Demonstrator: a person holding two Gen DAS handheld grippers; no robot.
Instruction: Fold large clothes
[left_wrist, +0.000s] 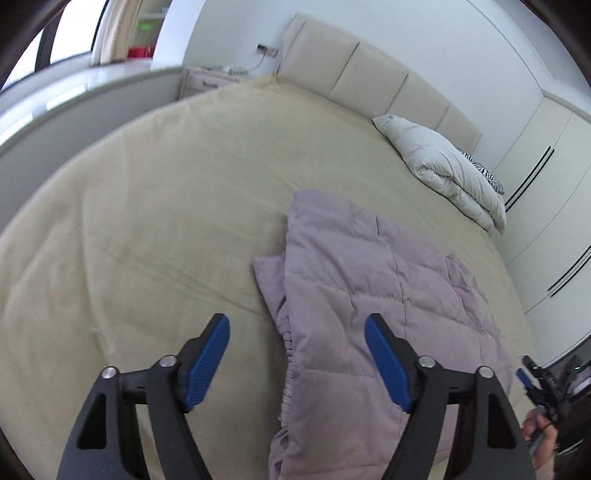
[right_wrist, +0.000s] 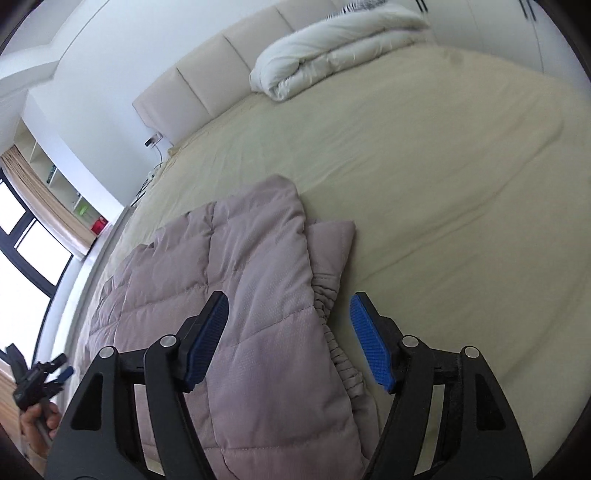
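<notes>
A mauve quilted puffer jacket (left_wrist: 354, 295) lies folded on the beige bed sheet (left_wrist: 155, 206); it also shows in the right wrist view (right_wrist: 236, 280). My left gripper (left_wrist: 297, 325) hangs open and empty above the jacket's elastic edge, one blue pad over the sheet, one over the jacket. My right gripper (right_wrist: 290, 304) is open and empty above the jacket's other elastic edge (right_wrist: 332, 332). Each gripper shows small at the edge of the other's view: the right gripper (left_wrist: 535, 380) and the left gripper (right_wrist: 40, 373).
A rolled white duvet (left_wrist: 447, 166) lies by the padded headboard (left_wrist: 373, 74); it also shows in the right wrist view (right_wrist: 325, 48). Wardrobe doors (left_wrist: 546, 162) stand along the bed's far side. A window and a shelf (right_wrist: 55, 192) are at the left.
</notes>
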